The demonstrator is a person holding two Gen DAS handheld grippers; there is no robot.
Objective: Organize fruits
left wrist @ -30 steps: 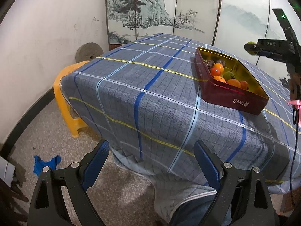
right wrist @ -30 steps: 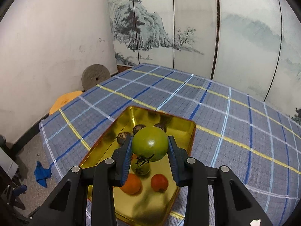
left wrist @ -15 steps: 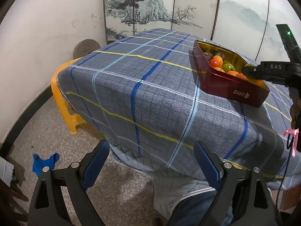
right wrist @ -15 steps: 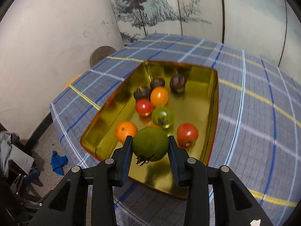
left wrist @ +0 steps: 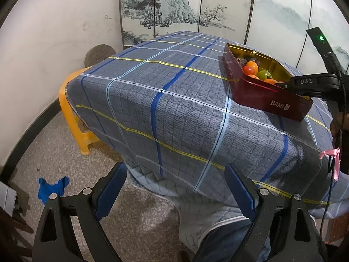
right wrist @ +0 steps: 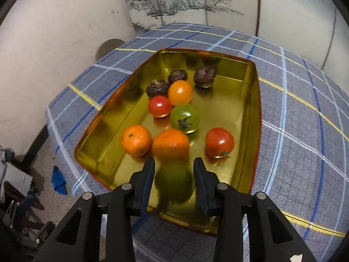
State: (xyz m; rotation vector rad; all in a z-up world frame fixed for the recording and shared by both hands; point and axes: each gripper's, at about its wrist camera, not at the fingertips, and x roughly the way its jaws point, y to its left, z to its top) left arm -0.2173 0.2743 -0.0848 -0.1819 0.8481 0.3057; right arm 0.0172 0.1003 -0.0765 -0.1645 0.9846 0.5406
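Observation:
A red tin with a gold inside (right wrist: 248,118) stands on the checked tablecloth; it also shows in the left wrist view (left wrist: 268,100). It holds several fruits: oranges (right wrist: 136,140), red tomatoes (right wrist: 219,142), a green tomato (right wrist: 185,118) and dark brown fruits (right wrist: 205,76). My right gripper (right wrist: 174,172) hangs over the tin's near end. A blurred green tomato (right wrist: 174,183) sits between its fingers, which have parted slightly; it seems to be dropping free. My left gripper (left wrist: 174,187) is open and empty, off the table's near edge.
The blue checked tablecloth (left wrist: 174,100) covers the table. An orange plastic stool (left wrist: 74,118) stands at its left. A blue cloth (left wrist: 52,187) lies on the floor. A painted folding screen (left wrist: 196,6) stands behind the table.
My right gripper came down over the tin's near end and its fingers parted; the green tomato slipped lower between them and is blurred. My left gripper stayed open, hardly moving.

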